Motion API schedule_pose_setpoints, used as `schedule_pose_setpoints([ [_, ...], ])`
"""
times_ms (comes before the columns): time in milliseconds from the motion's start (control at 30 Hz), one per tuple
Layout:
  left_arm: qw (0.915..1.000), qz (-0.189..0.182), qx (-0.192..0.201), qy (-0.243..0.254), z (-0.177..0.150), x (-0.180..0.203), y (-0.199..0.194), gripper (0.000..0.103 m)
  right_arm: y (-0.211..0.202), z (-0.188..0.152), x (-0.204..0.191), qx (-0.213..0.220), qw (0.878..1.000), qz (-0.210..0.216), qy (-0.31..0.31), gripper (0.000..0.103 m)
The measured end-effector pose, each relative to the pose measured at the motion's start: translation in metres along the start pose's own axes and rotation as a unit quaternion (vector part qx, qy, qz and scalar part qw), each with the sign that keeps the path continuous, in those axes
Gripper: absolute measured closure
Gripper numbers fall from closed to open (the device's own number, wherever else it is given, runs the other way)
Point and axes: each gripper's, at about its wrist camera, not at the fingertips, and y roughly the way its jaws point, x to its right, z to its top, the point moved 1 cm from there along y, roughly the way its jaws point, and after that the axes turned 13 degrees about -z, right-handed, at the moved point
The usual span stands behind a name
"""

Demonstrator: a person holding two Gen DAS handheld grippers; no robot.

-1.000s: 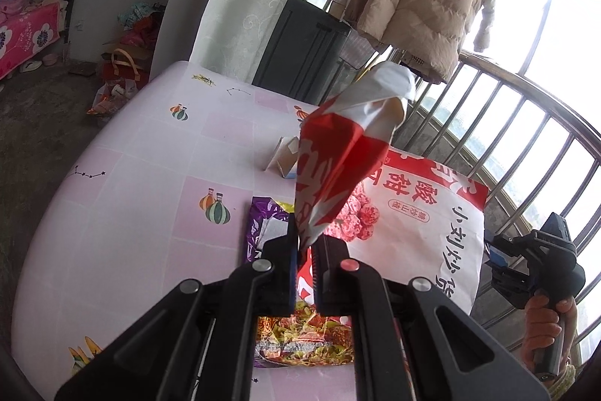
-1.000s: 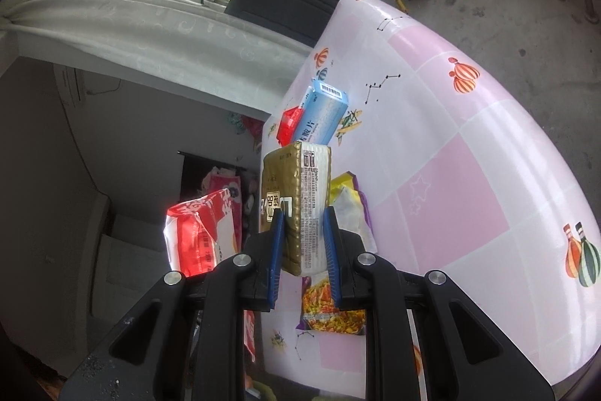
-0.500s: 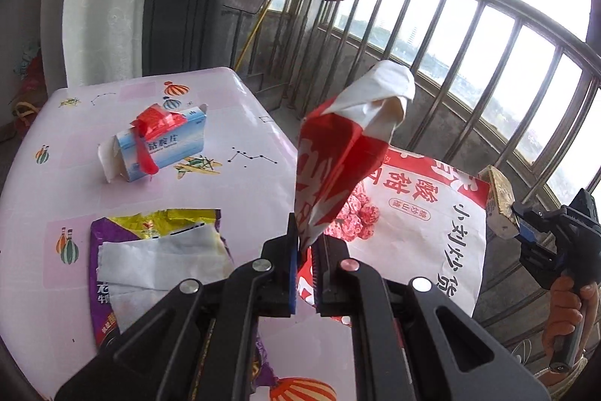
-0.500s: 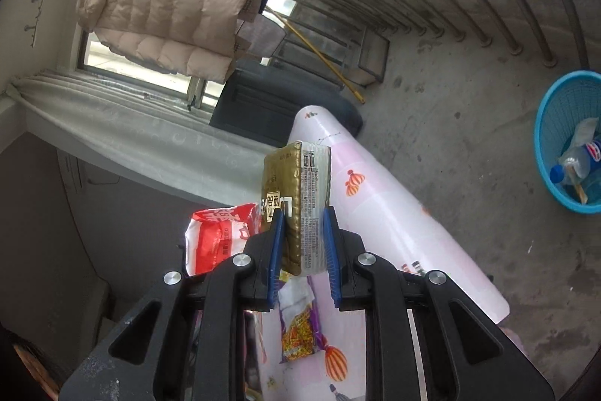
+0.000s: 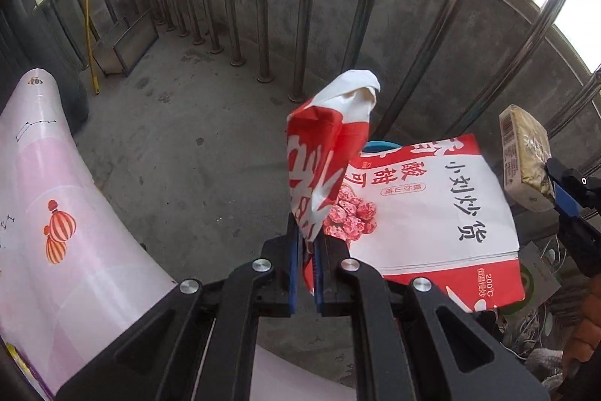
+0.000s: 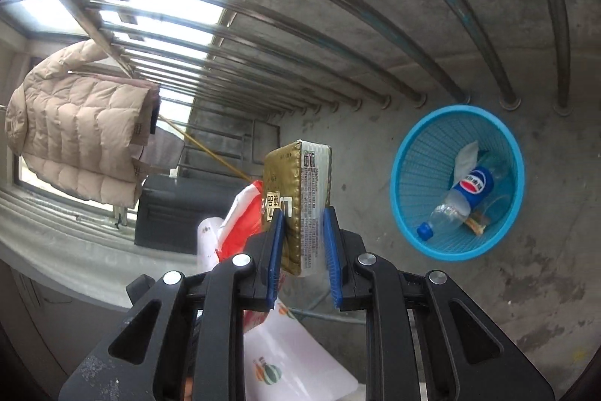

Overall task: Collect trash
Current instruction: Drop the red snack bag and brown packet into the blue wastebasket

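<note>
Both hands swung off the table (image 5: 56, 198); left gripper (image 5: 306, 262) jaws pinch the red bag (image 5: 319, 153), right gripper (image 6: 302, 250) jaws pinch the gold pack (image 6: 296, 190), blue bin (image 6: 405, 153) just ahead

Both views have swung away from the table (image 5: 56, 213), which now shows only at the left edge of the left wrist view, toward the concrete floor (image 5: 195, 138) and the railing. The blue basket (image 6: 456, 181) has come closer in the right wrist view. The gold packet (image 5: 526, 160) now appears nearer the red and white bag (image 5: 326, 153).
</note>
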Motion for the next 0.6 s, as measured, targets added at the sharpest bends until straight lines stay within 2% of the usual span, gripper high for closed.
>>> schedule_pose_setpoints([
  [167, 0.9988, -0.013, -0.047, 0.002, 0.019, 0.017, 0.063, 0.097, 0.014, 0.013, 0.030, -0.009, 1.000, -0.007, 0.026, 0.084],
  [300, 0.9973, -0.052, -0.051, -0.011, 0.034, 0.034, 0.102, 0.096, 0.045, 0.018, 0.036, -0.036, 0.999, -0.022, 0.023, 0.083],
  [367, 0.9956, -0.073, -0.056, -0.021, 0.041, 0.039, 0.123, 0.088, 0.069, 0.021, 0.046, -0.051, 0.997, -0.048, 0.026, 0.079],
  [433, 0.9946, -0.068, -0.062, -0.048, 0.046, 0.035, 0.139, 0.052, 0.100, 0.025, 0.062, -0.067, 0.994, -0.078, 0.029, 0.072],
  [500, 0.9954, -0.053, -0.051, -0.061, 0.047, 0.034, 0.140, 0.051, 0.129, 0.026, 0.082, -0.091, 0.988, -0.115, 0.041, 0.070],
  [600, 0.9938, -0.071, -0.040, -0.076, 0.047, 0.030, 0.121, 0.051, 0.136, 0.021, 0.106, -0.092, 0.985, -0.130, 0.071, 0.070],
])
